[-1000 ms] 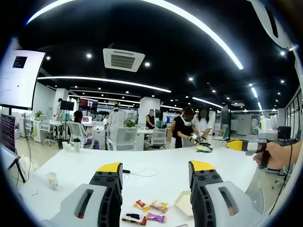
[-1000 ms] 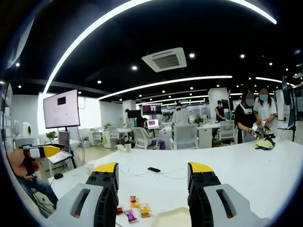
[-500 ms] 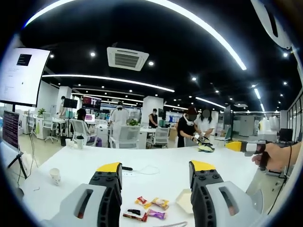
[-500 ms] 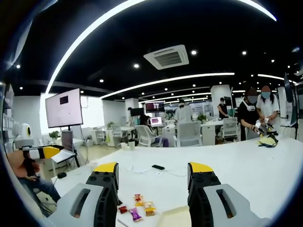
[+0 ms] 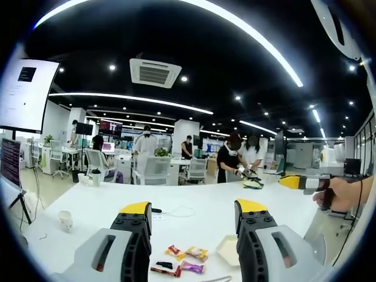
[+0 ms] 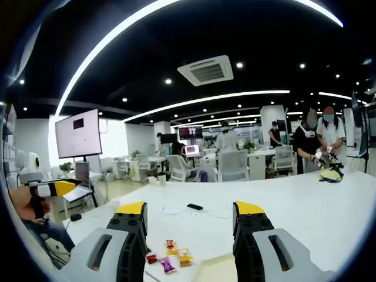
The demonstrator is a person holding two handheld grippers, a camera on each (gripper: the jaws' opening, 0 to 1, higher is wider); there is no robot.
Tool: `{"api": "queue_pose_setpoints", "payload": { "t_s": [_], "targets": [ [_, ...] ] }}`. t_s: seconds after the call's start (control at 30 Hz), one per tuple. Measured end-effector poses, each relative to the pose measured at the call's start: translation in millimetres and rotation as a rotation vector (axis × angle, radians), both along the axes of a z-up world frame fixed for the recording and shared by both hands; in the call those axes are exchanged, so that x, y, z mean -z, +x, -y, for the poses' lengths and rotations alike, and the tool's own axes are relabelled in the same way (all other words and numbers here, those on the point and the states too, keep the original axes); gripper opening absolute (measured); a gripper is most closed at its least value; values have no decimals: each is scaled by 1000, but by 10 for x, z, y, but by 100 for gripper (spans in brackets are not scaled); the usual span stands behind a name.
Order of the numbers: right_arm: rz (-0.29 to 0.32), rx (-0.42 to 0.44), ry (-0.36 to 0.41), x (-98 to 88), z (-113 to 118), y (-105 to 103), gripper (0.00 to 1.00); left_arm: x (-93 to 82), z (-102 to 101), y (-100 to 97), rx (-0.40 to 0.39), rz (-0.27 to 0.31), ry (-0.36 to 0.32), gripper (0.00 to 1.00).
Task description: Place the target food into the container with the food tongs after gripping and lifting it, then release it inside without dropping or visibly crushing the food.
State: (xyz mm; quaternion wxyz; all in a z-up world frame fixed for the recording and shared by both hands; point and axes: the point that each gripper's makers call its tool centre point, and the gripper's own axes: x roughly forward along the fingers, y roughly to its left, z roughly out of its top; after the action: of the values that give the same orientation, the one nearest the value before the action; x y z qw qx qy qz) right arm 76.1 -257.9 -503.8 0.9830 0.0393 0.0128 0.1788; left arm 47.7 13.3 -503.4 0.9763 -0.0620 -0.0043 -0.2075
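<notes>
both tools (image 5: 191, 214) (image 6: 189, 214) open, above table (image 5: 194, 214) w/ wrapped candies (image 5: 185, 258)

Broad white table (image 5: 194, 211): smooth, matt top. Small wrapped sweets (image 5: 187, 254), lower centre: glossy coloured foil or plastic film. Shallow pale container (image 5: 228, 249): matt, paper-like. Left gripper (image 5: 194, 220) jaws: grey matt plastic with yellow tips. White paper cup (image 5: 65, 220), lower left: matt
</notes>
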Motion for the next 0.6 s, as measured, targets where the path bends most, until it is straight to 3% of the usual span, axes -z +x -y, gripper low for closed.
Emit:
{"api": "queue_pose_setpoints", "payload": {
  "t_s": [0.13, 0.2, 0.27, 0.3, 0.4, 0.43, 0.47, 0.53, 0.57, 0.6],
  "targets": [
    [-11, 5, 5, 46, 1, -8, 59, -10, 38, 3, 13, 2, 8, 57],
    [-69, -22, -13, 162, -37, 0, 59, -30, 15, -12, 1, 33, 13, 56],
    [22, -15, -55, -10, -35, 1, 59, 94, 17, 21, -6, -42, -45, 56],
    [41, 12, -30, -37, 9, -9, 59, 98, 90, 32, 33, -42, -25, 57],
    [-53, 40, 86, 211, 89, -23, 59, 7, 211, 64, 71, 18, 104, 56],
    [-75, 47, 91, 310, 111, -24, 59, -2, 221, 72, 73, 22, 100, 57],
    [-187, 30, 62, 592, 86, -14, 58, 1, 215, 112, 67, 17, 79, 56],
    [-240, -15, 35, 699, 19, 21, 59, 1, 176, 234, 48, 32, 40, 58],
    [-138, 4, 14, 521, 69, 206, 59, 12, 169, 268, 46, 27, 34, 59],
    [-109, 6, 27, 442, 71, 246, 60, 25, 184, 399, 57, -25, 2, 62]
  ]
}}
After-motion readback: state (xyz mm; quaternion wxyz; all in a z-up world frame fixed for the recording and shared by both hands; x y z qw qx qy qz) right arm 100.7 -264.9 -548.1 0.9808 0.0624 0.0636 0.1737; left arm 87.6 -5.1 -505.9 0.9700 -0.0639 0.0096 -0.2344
